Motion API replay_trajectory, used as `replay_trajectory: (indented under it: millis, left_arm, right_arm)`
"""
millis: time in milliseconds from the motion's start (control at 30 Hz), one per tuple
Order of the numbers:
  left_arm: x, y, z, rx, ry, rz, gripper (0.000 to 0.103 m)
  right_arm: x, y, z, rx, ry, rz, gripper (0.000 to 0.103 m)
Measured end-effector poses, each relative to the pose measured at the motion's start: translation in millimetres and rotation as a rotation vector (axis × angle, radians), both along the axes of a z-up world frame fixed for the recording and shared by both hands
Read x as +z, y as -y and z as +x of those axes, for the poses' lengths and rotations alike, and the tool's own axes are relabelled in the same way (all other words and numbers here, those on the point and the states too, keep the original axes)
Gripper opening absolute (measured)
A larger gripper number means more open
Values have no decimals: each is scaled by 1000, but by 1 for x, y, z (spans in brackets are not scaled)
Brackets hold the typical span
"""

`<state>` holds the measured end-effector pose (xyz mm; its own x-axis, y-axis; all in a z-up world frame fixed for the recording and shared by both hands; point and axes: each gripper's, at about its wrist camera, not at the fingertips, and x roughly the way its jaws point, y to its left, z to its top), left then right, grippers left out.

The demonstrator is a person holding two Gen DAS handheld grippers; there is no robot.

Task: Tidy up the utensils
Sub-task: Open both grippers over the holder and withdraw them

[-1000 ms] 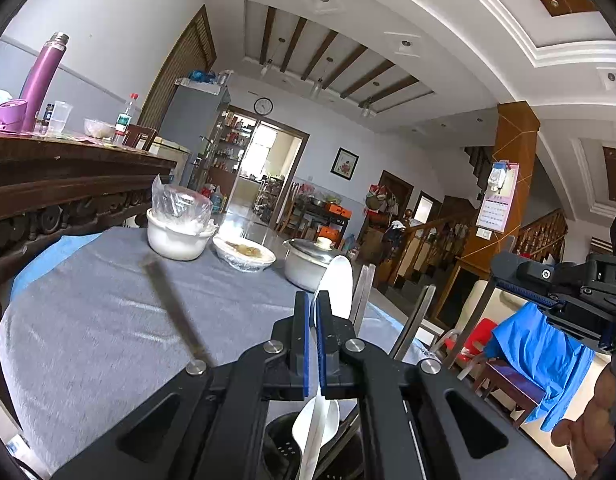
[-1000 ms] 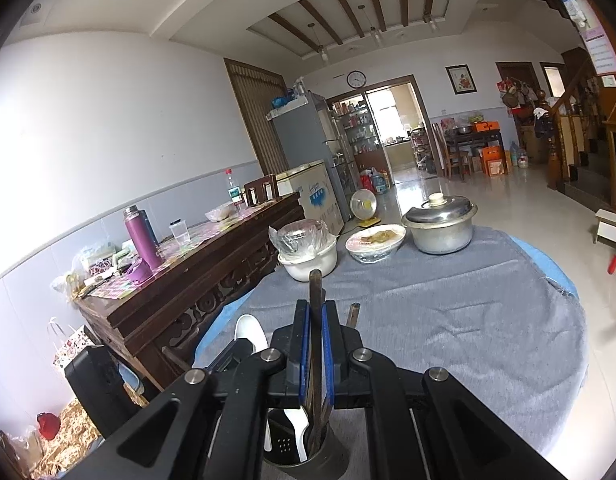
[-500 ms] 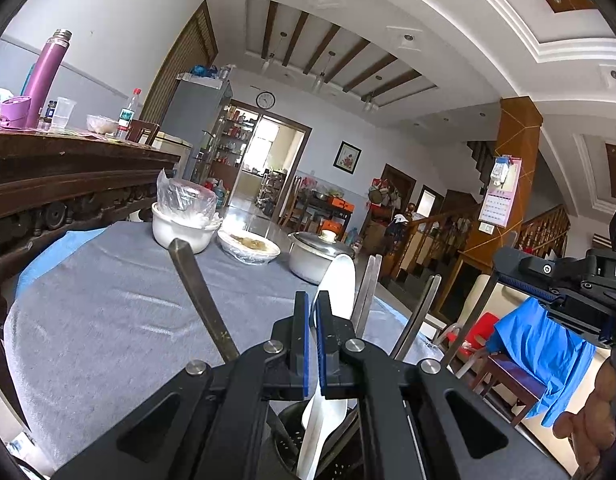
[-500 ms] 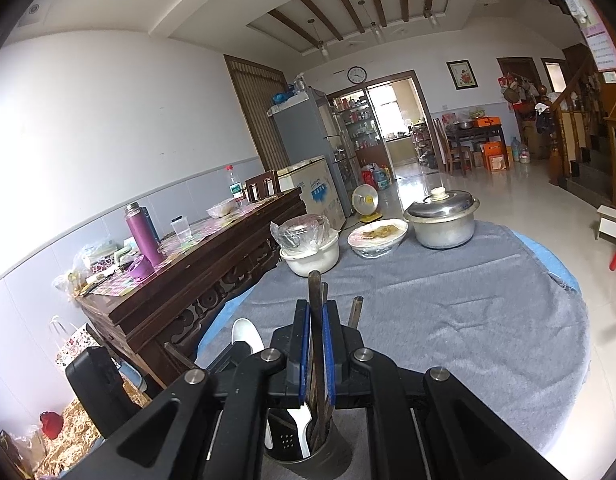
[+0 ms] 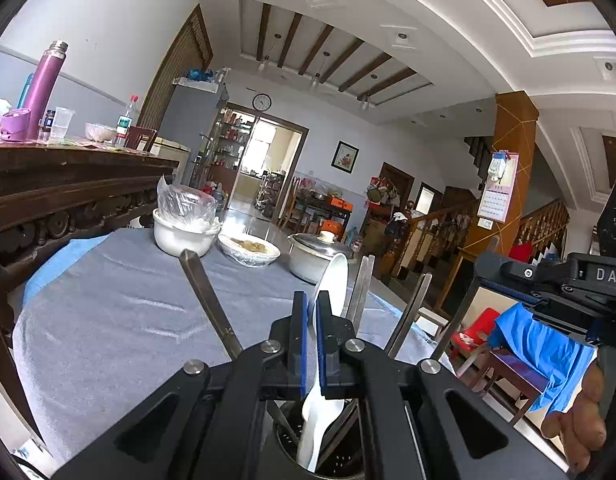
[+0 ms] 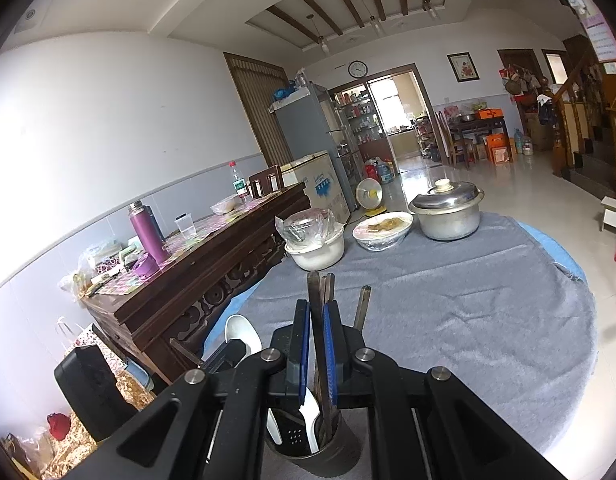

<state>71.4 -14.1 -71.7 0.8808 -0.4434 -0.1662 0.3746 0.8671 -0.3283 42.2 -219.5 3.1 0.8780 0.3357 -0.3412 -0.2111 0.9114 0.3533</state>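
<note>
A dark perforated utensil holder [image 6: 336,456] stands on the near edge of the grey-clothed table, right under both grippers. My right gripper [image 6: 317,308] is shut on a dark metal utensil handle [image 6: 314,288] whose lower end sits in the holder. In the left wrist view my left gripper [image 5: 315,300] is shut on a white spoon [image 5: 335,276], bowl end up, with its lower part down in the holder [image 5: 286,440]. The dark handle [image 5: 208,300] leans to the left there. Other metal handles [image 5: 362,288] stick up from the holder. The spoon [image 6: 242,332] also shows at the left in the right wrist view.
At the table's far side stand a white bowl with a plastic bag [image 6: 316,246], a film-covered dish [image 6: 382,228] and a lidded metal pot [image 6: 448,210]. Grey cloth [image 6: 468,320] stretches between. A dark wooden sideboard [image 6: 196,264] runs along the left. A chair with blue cloth [image 5: 540,352] is at the right.
In the left wrist view the dark handle has come nearer and slightly to the right, from a blur to a sharp outline. Both grippers keep their grips and places.
</note>
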Motion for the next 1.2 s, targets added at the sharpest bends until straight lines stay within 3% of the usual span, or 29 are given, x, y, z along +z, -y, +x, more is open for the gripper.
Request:
replay_trajectory:
  millis: [133, 200, 300, 400, 700, 833, 1100, 1200]
  left_arm:
    - [4, 1, -5, -3, 4, 28, 12]
    - [7, -1, -8, 7, 7, 40, 31]
    - [12, -3, -13, 22, 17, 58, 48]
    - [16, -3, -17, 28, 18, 85, 59]
    - [36, -4, -36, 65, 39, 177, 85]
    - [42, -7, -39, 81, 6, 233, 87]
    - [48, -14, -47, 128, -53, 312, 96]
    - [53, -18, -52, 128, -73, 312, 98]
  right_arm:
    - [-1, 4, 1, 9, -11, 28, 10]
    - [0, 5, 1, 12, -14, 44, 10]
    - [0, 8, 0, 9, -12, 63, 16]
    - [0, 12, -1, 6, -8, 87, 23]
    - [3, 29, -4, -36, 5, 139, 24]
    - [2, 35, -4, -58, -2, 141, 26]
    - [1, 44, -9, -92, -3, 126, 50]
    - [2, 46, -12, -102, -2, 113, 51]
